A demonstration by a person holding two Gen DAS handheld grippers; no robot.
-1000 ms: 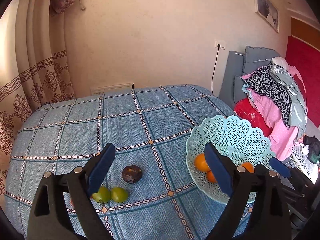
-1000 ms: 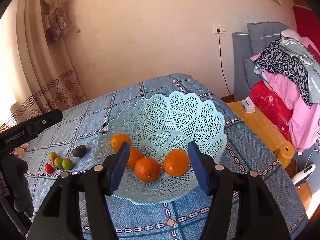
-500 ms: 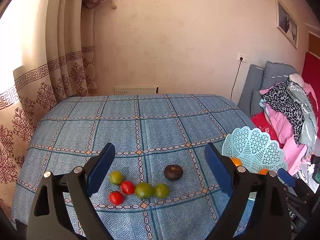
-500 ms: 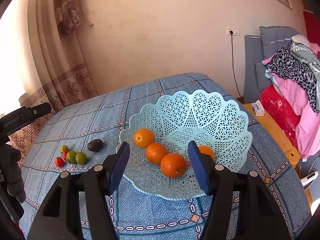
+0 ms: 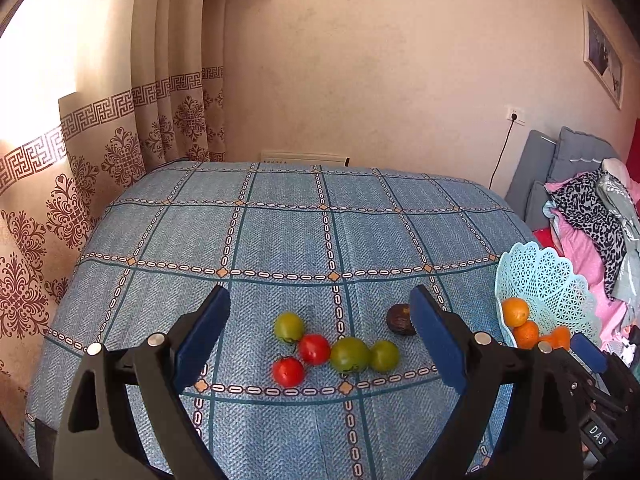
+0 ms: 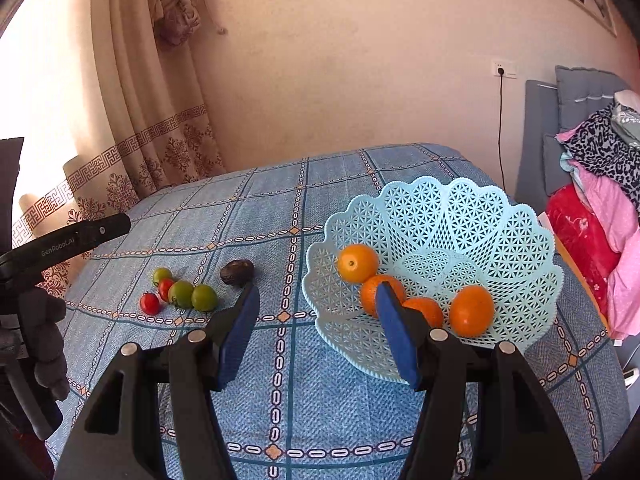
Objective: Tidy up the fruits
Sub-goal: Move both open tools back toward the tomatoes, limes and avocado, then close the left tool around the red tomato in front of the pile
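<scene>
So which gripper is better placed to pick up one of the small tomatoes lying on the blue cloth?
Left. The open left gripper frames the small red and green tomatoes directly between its fingers. The open right gripper points toward the light-blue lattice basket, with the tomatoes off to its left.

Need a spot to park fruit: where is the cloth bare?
Bare: behind the tomatoes toward the wall, and between the dark fruit and the basket. Crowded: the tomato cluster and the basket's near side with oranges.

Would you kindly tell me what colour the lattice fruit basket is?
The basket is pale turquoise blue, clearest in the right wrist view.
</scene>
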